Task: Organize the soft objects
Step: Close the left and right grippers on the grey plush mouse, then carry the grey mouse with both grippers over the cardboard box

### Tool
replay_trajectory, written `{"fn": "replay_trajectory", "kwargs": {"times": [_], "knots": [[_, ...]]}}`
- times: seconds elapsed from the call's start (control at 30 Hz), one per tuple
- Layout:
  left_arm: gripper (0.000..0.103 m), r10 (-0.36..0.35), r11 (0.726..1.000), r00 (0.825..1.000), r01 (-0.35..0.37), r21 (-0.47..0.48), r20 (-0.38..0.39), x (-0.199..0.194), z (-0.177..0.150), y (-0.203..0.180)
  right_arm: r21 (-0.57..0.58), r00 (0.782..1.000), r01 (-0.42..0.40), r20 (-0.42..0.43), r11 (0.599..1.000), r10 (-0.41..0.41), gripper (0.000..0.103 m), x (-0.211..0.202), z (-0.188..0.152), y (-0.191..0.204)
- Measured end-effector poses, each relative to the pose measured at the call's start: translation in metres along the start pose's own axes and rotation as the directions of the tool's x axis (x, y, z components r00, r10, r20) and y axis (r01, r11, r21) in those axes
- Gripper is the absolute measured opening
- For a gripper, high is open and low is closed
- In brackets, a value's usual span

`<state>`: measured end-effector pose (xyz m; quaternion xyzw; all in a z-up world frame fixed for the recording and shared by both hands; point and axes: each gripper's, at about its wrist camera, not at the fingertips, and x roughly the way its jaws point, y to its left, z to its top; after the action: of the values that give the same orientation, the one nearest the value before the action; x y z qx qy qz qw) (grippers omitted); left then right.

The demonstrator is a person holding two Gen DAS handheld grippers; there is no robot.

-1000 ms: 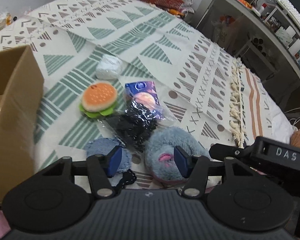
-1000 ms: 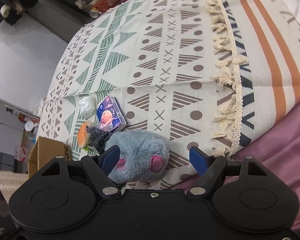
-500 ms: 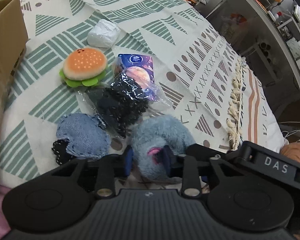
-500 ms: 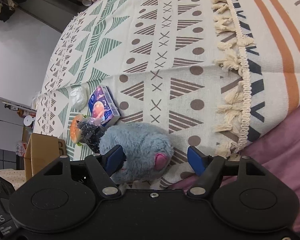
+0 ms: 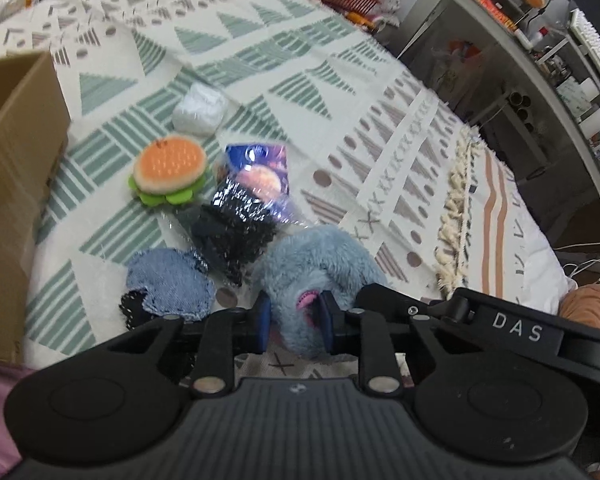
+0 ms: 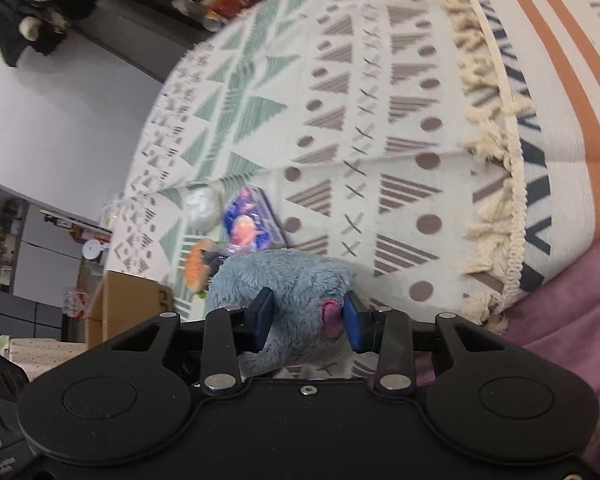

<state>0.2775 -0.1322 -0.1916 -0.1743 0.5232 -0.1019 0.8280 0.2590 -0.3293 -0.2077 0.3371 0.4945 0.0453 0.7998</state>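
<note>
Both my grippers are clamped on the same blue plush (image 5: 320, 264). My left gripper (image 5: 294, 318) has its fingers (image 5: 263, 322) pressed into the fur on either side of a pink patch, and my right gripper (image 6: 307, 314) pinches the plush's near end, one finger sunk into the fur and the other against a pink spot. In the left view the right gripper's black body, marked DAS, lies just to the right of my left fingers.

The plush sits at the near edge of the bed, on a patterned blanket (image 5: 260, 60) with green and brown triangles and a tasselled fringe (image 5: 454, 216). Just beyond the plush lies a black item in clear wrap (image 5: 236, 236), touching it, and partly over a blue packet (image 5: 260, 164). Left of that is a denim patch (image 5: 170, 286) with something black at its edge. Farther back rest a burger toy (image 5: 168, 172) and, behind it, a white bundle (image 5: 199, 110). A cardboard box (image 5: 12, 168) stands at the left edge of the blanket, well apart from the plush. Purple cloth (image 6: 560, 340) shows beside the blanket at the right.
</note>
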Motion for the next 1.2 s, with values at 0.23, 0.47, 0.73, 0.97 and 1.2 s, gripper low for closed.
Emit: {"fn": "replay_trajectory", "kwargs": {"times": [0.23, 0.47, 0.73, 0.97, 1.2], "knots": [[0.024, 0.002, 0.999, 0.997, -0.006, 0.052, 0.077, -0.031, 0.006, -0.015, -0.032, 0.991, -0.094, 0.095, 0.995, 0.097, 0.036, -0.028, 0.0, 0.004], [0.024, 0.009, 0.996, 0.99, -0.021, 0.083, 0.14, -0.058, 0.009, -0.019, -0.103, 0.974, -0.158, 0.147, 0.982, 0.172, 0.035, -0.045, -0.003, 0.017], [0.024, 0.028, 0.996, 0.979, -0.046, 0.082, 0.203, -0.087, 0.016, -0.003, -0.205, 0.958, -0.19, 0.174, 0.96, 0.227, 0.035, -0.049, -0.012, 0.053], [0.022, 0.042, 0.997, 0.972, -0.057, 0.057, 0.23, -0.102, 0.024, 0.024, -0.256, 0.948, -0.205, 0.187, 0.945, 0.256, 0.035, -0.038, -0.025, 0.082], [0.021, 0.05, 0.998, 0.968, -0.059, 0.029, 0.244, -0.113, 0.033, 0.057, -0.293, 0.943, -0.224, 0.175, 0.929, 0.282, 0.035, -0.023, -0.036, 0.108]]}}
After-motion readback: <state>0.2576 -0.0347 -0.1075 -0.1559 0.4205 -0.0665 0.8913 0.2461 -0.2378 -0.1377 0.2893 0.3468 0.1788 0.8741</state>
